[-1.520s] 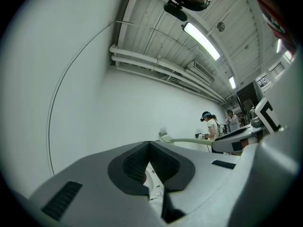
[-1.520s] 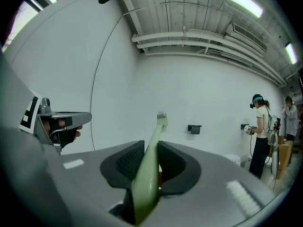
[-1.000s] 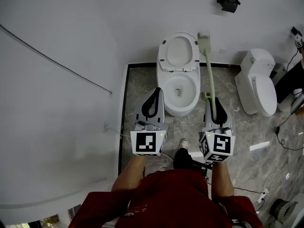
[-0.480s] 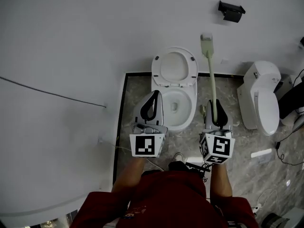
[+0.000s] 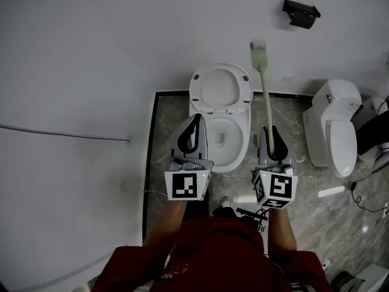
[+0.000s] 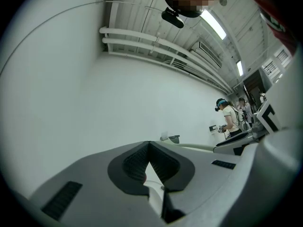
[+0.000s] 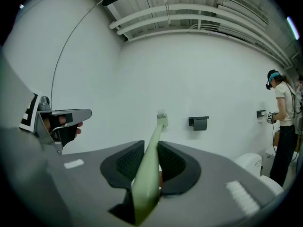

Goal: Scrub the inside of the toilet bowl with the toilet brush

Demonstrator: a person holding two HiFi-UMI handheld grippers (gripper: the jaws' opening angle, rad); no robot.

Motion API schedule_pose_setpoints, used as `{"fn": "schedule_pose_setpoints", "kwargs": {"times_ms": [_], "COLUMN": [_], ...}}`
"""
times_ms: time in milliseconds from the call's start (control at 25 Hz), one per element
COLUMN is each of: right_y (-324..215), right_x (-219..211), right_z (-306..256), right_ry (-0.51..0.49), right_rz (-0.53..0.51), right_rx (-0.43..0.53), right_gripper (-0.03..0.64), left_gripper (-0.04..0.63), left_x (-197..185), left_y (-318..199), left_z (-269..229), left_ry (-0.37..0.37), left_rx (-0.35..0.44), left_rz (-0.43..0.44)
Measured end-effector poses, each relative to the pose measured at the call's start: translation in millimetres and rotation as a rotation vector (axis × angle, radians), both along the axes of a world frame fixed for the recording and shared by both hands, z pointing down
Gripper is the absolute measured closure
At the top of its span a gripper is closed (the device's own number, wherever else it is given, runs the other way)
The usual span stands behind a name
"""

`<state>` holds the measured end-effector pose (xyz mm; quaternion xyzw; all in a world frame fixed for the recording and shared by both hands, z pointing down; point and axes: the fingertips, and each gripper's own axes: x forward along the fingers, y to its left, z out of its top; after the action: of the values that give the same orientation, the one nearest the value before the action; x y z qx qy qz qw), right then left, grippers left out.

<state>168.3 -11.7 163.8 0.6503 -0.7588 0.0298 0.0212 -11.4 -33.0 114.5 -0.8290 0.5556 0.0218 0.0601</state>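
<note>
A white toilet (image 5: 219, 111) stands against the wall with its lid raised and the bowl (image 5: 223, 135) open. My right gripper (image 5: 271, 132) is shut on the handle of the pale green toilet brush (image 5: 266, 96), right of the bowl; the brush (image 7: 156, 135) rises between the pads, head (image 5: 259, 55) toward the wall and above the toilet. My left gripper (image 5: 194, 126) is shut and holds nothing, hanging over the bowl's left rim. In the left gripper view the pads (image 6: 148, 158) meet with only white wall beyond.
A second white toilet (image 5: 333, 132) stands at the right on the marble floor (image 5: 304, 181). A black holder (image 5: 300, 12) is fixed to the wall above. Cables lie on the floor at the right. A person (image 7: 283, 122) with a headset stands farther right.
Both grippers and the brush have shifted slightly left and toward the wall as the view moved closer to the toilet. The brush stays gripped, its head still raised.
</note>
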Motion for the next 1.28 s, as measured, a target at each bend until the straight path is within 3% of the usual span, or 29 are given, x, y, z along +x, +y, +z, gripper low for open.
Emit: {"fn": "schedule_pose_setpoints", "kwargs": {"times_ms": [680, 1000, 1280], "right_y": [-107.0, -116.9, -123.8], "right_x": [-63.1, -47.6, -35.9], "right_z": [-4.3, -3.6, 16.3], "right_ry": [0.035, 0.039, 0.009], "right_rz": [0.127, 0.115, 0.077], "right_rx": [0.005, 0.004, -0.044], "right_gripper": [0.515, 0.515, 0.515], "left_gripper": [0.591, 0.591, 0.591], "left_x": [-66.3, -41.6, -28.8], "left_y": [-135.3, -146.8, -149.2], "left_z": [15.2, 22.2, 43.8], "left_ry": [0.08, 0.074, 0.034], "left_rx": [-0.017, -0.012, -0.072], "left_rz": [0.105, 0.126, 0.094]}}
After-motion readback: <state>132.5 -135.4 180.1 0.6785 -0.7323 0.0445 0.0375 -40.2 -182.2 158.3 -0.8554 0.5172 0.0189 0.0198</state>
